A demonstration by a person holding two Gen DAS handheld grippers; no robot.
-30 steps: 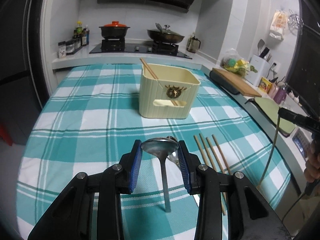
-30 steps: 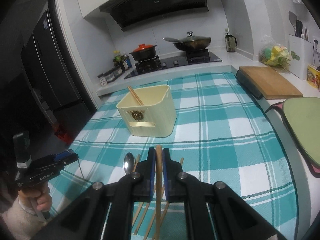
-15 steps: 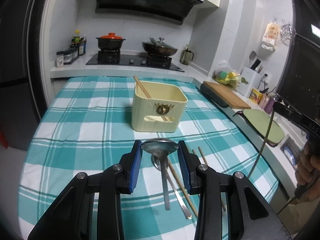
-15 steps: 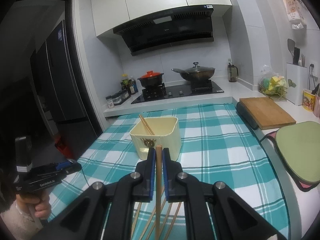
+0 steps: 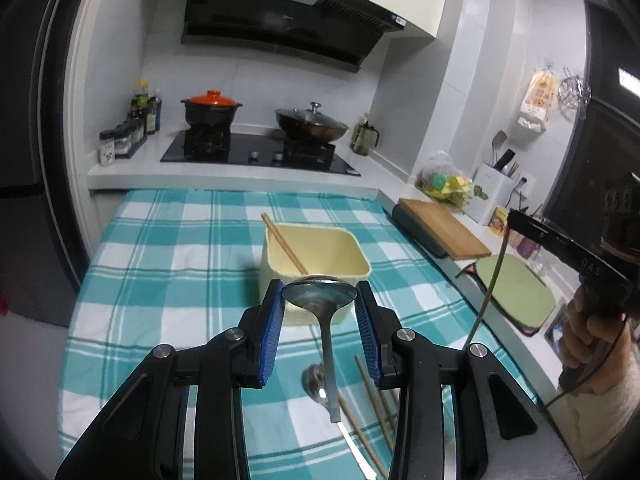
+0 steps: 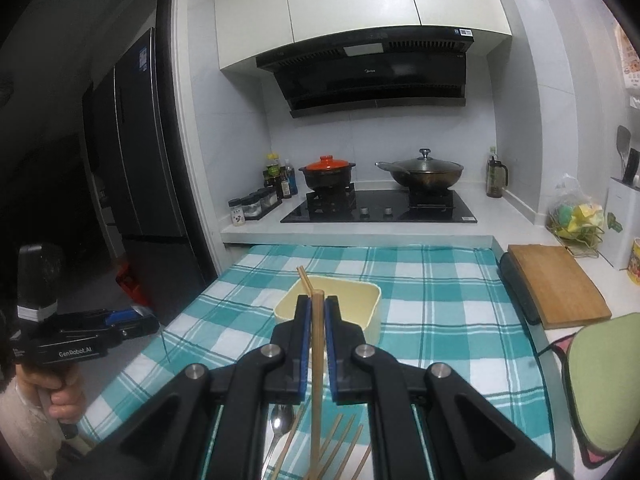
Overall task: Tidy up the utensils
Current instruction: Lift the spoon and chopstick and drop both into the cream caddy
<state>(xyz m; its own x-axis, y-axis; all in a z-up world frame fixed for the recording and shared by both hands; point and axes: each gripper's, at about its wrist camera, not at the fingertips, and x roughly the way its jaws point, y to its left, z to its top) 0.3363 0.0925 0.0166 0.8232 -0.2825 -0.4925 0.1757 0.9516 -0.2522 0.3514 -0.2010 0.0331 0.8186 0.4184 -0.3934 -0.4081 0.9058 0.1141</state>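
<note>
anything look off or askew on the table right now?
Nothing damaged or spilled. Loose chopsticks and a second spoon lie scattered on the checked cloth, unsorted. One chopstick leans diagonally in the cream bin. Left gripper holds a spoon, right gripper a chopstick.

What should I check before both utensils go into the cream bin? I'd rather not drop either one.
1. Left hand-held gripper grip on the spoon: ok, bowl sits between the blue pads, handle hanging down.
2. Right hand-held gripper grip on the chopstick: ok, pads closed on it, stick upright.
3. Cream bin open and upright: ok.
4. Room inside the bin: ok, only one pair of chopsticks leaning at its left corner.
5. Held utensils above the bin's rim: cannot tell from these views.
6. Items left on the cloth: not ok, another spoon and loose chopsticks remain.
</note>
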